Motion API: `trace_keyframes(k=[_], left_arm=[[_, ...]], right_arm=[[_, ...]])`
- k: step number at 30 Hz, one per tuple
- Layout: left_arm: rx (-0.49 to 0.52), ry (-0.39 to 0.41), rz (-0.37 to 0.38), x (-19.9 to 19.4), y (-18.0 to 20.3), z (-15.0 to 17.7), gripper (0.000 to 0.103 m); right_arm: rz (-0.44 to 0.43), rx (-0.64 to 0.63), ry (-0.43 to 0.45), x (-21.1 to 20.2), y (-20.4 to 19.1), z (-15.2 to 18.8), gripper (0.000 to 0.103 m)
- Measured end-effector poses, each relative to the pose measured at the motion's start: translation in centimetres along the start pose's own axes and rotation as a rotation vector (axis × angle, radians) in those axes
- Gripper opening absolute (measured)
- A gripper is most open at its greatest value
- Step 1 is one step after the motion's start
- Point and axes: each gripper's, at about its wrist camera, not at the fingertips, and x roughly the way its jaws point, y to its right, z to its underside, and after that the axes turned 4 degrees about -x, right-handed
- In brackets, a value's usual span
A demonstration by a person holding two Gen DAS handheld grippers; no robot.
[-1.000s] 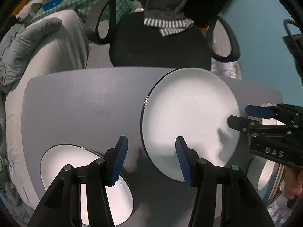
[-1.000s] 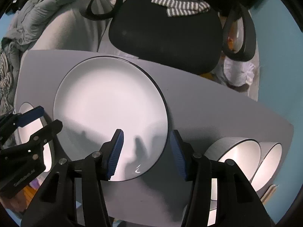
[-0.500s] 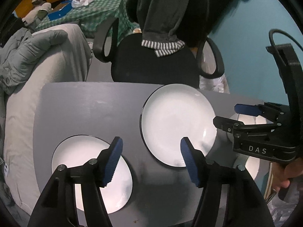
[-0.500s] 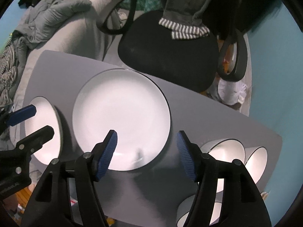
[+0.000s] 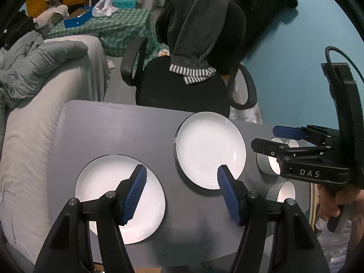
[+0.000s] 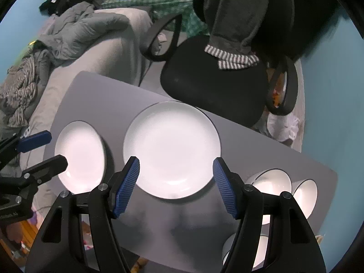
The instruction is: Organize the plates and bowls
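Left wrist view: left gripper [image 5: 182, 190] up above the grey table [image 5: 109, 127], blue pads spread apart, nothing between them. Jaws opened a little wider just now. Left plate [image 5: 102, 186] near the table's left edge, partly hidden behind the left pad. Bigger plate [image 5: 210, 147] near the far edge, its near rim hidden by the right pad. Right gripper [image 5: 264, 137] coming in from the right side, fingers apart, held by a hand [image 5: 334, 202] cut off at the picture's edge. Three bowls by the right edge, mostly hidden behind that gripper: only bits of white rims peeking out, one bowl [image 5: 283, 192] easier to see. Black chair [image 5: 182, 88] past the far edge, a dark cloth draped over its back.

Right wrist view: right gripper [image 6: 176, 183] high over the table [image 6: 102, 91], pads wide apart and holding nothing, also opened wider just now. Big plate [image 6: 171, 145] lying flat in the middle, near rim a bit covered by the pads. Smaller plate [image 6: 79, 157] at the left edge, partly behind the left gripper [image 6: 45, 147]. Two bowls [image 6: 273, 182] on their sides at the right edge, a third [image 6: 261, 250] at the near edge, half hidden behind a finger. Chair [image 6: 216, 86] beyond the far edge.
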Motion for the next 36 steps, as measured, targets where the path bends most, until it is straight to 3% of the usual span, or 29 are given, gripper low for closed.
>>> trace_keyframes(k=[14, 18, 28, 36], left_arm=[[-0.042, 0.093, -0.016, -5.7, -3.7, 2.6, 0.066], [-0.063, 0.108, -0.02, -7.0, -4.7, 3.3, 0.072], [-0.133, 0.071, -0.031, -8.4, -8.2, 5.5, 0.073], [-0.205, 0.061, -0.12, -8.0, -11.3, 6.9, 0.073]], right_arm=[[-0.019, -0.071, 0.052, -3.0, -4.1, 0.4, 0.067], [-0.022, -0.085, 0.062, -3.6, -5.2, 0.5, 0.067], [-0.059, -0.127, 0.083, -4.2, -8.8, 0.0, 0.069], [-0.072, -0.211, 0.064, -2.1, -11.4, -1.3, 0.069]])
